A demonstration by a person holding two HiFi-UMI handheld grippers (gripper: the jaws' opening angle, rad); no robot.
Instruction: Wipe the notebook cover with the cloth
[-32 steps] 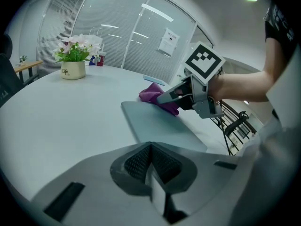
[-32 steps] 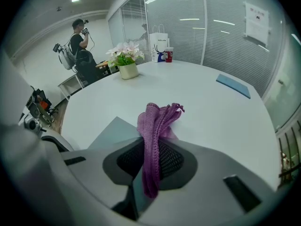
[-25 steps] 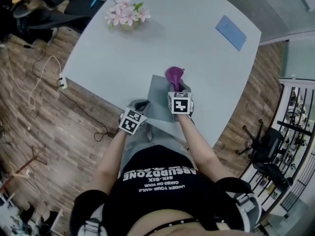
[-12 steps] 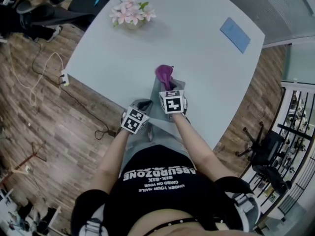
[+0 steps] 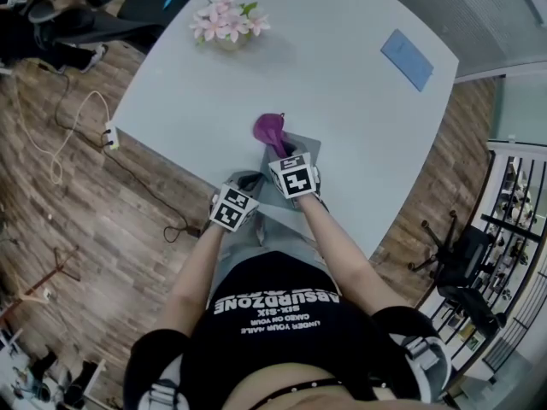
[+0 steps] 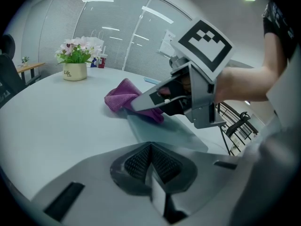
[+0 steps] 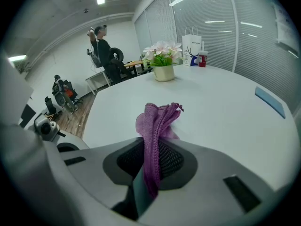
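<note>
**A:** At the middle of the head view, what lies there?

**B:** First the big pale table (image 5: 359, 101), which fills the upper half of the frame. On its near edge, at the centre, lies the grey notebook (image 5: 308, 149), flat and closed.

**A:** And the grippers?

**B:** The right gripper (image 7: 149, 163) is over the notebook, and its jaws are clamped on the purple cloth (image 5: 270, 131). A bunch of the cloth sticks out ahead of the jaws. It rests at the upper left corner of the notebook, partly over the table. The left gripper (image 6: 151, 163) is at the lower left of the notebook. Its jaws are pressed together with nothing between them. Whether it touches the cover, I cannot tell.

**A:** How will the cloth handle?

**B:** I think it is soft and light, so it folds and bunches easily. It is taken by one end, which seems a good place, because the loose part can drag flat on the cover. If the hold is too near the edge, it may slip out.

**A:** And the notebook?

**B:** It looks thin, light and smooth, so I expect it can slide on the table when the cloth pushes it. A closed gripper pressing on the near corner would keep it in place.
</note>
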